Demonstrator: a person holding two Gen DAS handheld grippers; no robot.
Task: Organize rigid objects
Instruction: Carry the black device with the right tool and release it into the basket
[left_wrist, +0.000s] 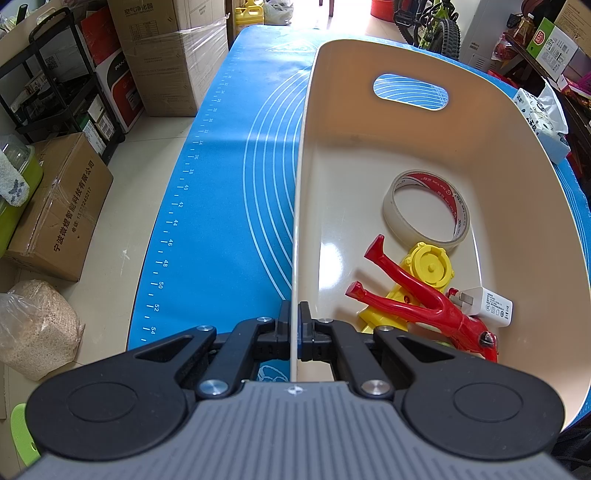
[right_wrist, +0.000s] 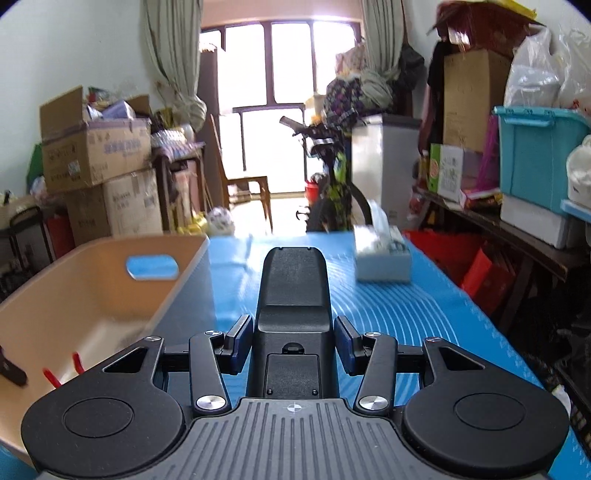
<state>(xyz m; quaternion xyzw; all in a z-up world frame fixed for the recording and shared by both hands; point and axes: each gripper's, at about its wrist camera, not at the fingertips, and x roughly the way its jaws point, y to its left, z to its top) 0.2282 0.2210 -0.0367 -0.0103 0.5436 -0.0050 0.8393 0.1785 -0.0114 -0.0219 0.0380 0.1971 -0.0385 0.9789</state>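
Bin (left_wrist: 498, 155) sits on blue tabletop (left_wrist: 229, 184), handle slot in far wall. Left tongs (left_wrist: 294, 321) clamped tight on bin's left wall, one pad each side of rim. Inside bin, near corner: tape roll (left_wrist: 424, 206), yellow toy (left_wrist: 430, 269), red slingshot (left_wrist: 417, 299) lying across it, white charger (left_wrist: 491, 306) touching slingshot. Right tongs (right_wrist: 293, 345) part-open, gripping black device (right_wrist: 293, 295) by its sides, held above tabletop just right of bin. Tissue box (right_wrist: 382, 254) near far edge.

One bin (left_wrist: 424, 140), perhaps five objects.
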